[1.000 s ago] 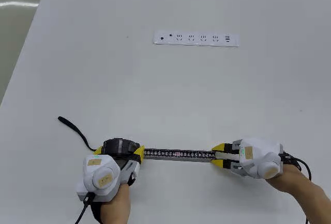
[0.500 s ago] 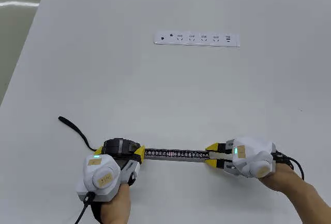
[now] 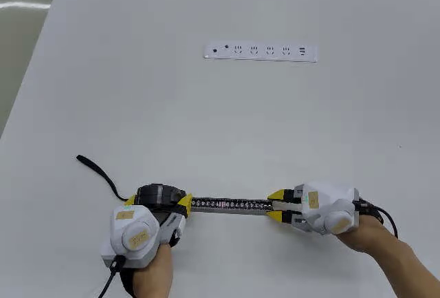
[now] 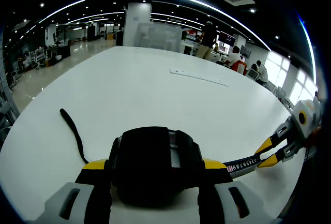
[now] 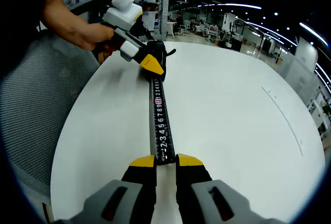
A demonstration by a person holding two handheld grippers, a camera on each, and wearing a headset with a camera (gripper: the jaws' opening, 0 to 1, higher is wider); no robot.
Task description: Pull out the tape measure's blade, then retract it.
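One blade (image 3: pixel 230 205) spans left-right: case (image 4: pixel 155 162) left gripper (image 3: pixel 158 203), tip (image 5: pixel 164 158) right gripper (image 3: pixel 275 206).

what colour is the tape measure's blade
The blade is black with white numerals and a red mark; the right gripper view shows it best.

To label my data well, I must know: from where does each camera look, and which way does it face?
Head view: above the table, looking down; both forearms, left tool, right tool.
Left gripper view: rides the left tool, faces over the tape case toward the power strip; own jaws below.
Right gripper view: rides the right tool, faces along the blade toward the left hand; own jaws below.
Shared: all show the blade.
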